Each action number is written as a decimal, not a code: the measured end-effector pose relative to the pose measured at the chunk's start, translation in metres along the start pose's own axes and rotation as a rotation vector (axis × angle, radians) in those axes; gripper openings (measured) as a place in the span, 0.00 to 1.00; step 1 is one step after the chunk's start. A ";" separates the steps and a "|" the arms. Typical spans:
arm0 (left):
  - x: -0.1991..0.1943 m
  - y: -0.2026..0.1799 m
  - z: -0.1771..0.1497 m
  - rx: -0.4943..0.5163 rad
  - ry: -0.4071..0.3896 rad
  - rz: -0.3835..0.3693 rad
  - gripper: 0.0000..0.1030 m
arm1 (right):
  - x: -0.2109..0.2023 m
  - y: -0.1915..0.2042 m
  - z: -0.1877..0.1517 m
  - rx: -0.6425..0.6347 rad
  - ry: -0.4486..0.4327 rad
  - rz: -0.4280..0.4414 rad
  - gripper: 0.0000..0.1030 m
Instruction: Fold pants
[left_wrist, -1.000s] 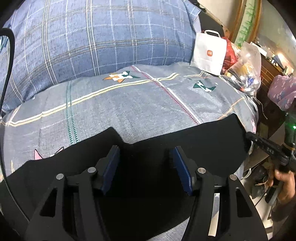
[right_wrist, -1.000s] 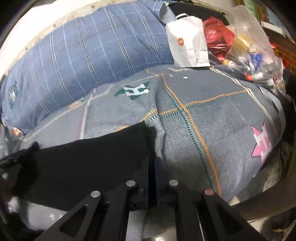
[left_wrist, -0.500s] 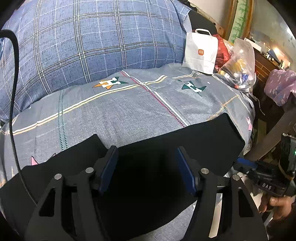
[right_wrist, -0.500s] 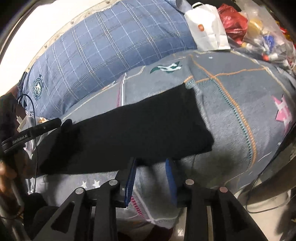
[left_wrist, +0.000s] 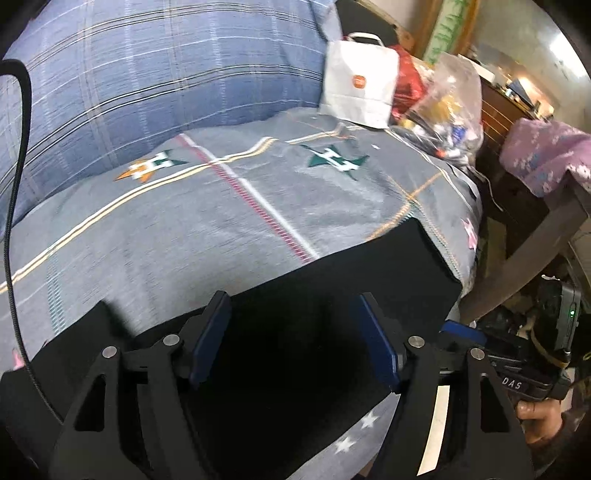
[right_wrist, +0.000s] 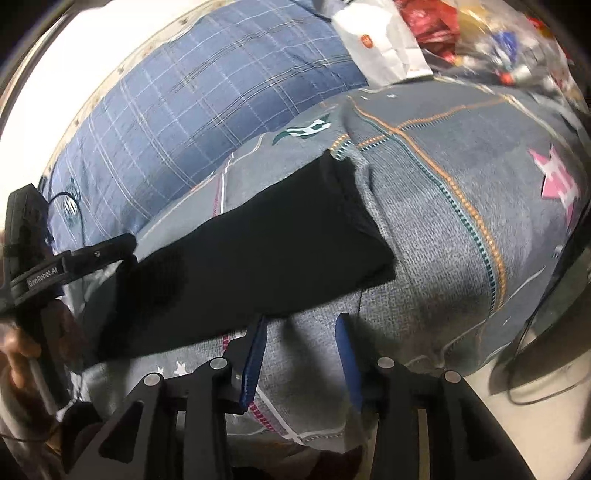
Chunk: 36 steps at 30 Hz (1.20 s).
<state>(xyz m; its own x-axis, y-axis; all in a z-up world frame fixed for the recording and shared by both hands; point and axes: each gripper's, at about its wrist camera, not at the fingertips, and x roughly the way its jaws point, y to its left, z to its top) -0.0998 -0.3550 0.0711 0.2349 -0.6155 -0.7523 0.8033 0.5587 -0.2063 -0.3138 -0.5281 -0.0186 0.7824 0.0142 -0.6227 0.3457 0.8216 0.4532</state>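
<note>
The black pants (left_wrist: 295, 354) lie in a long flat band across the near edge of the grey patterned bed (left_wrist: 229, 229). My left gripper (left_wrist: 291, 332) is open, its blue pads spread above the middle of the pants, holding nothing. In the right wrist view the pants (right_wrist: 251, 254) stretch from lower left to their right end near the bed's middle. My right gripper (right_wrist: 301, 347) is open and empty, just off the pants' near edge. The left gripper (right_wrist: 99, 254) shows at the pants' left end, and the right gripper (left_wrist: 465, 332) shows at the far right.
A blue plaid pillow (left_wrist: 147, 81) stands at the back. A white paper bag (left_wrist: 358, 92), a red bag and a clear plastic bag of items (left_wrist: 447, 122) sit at the bed's far right corner. A purple cloth (left_wrist: 543, 155) lies on furniture to the right.
My right gripper has opened, let go of the pants' end and pulled back off the bed's edge. The pants now lie flat. My left gripper stayed open and shifted a little right.
</note>
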 end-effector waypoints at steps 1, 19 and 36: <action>0.005 -0.004 0.002 0.009 0.009 -0.007 0.69 | 0.001 -0.001 0.000 0.002 -0.001 0.002 0.36; 0.092 -0.082 0.062 0.225 0.147 -0.212 0.69 | 0.003 -0.010 0.000 -0.005 -0.089 0.079 0.42; 0.130 -0.112 0.063 0.332 0.138 -0.326 0.18 | 0.027 -0.029 0.013 0.137 -0.214 0.246 0.11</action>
<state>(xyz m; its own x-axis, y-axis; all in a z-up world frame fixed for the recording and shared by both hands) -0.1249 -0.5322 0.0359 -0.1143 -0.6371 -0.7623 0.9596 0.1277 -0.2507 -0.2958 -0.5587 -0.0399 0.9367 0.0700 -0.3430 0.1886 0.7244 0.6631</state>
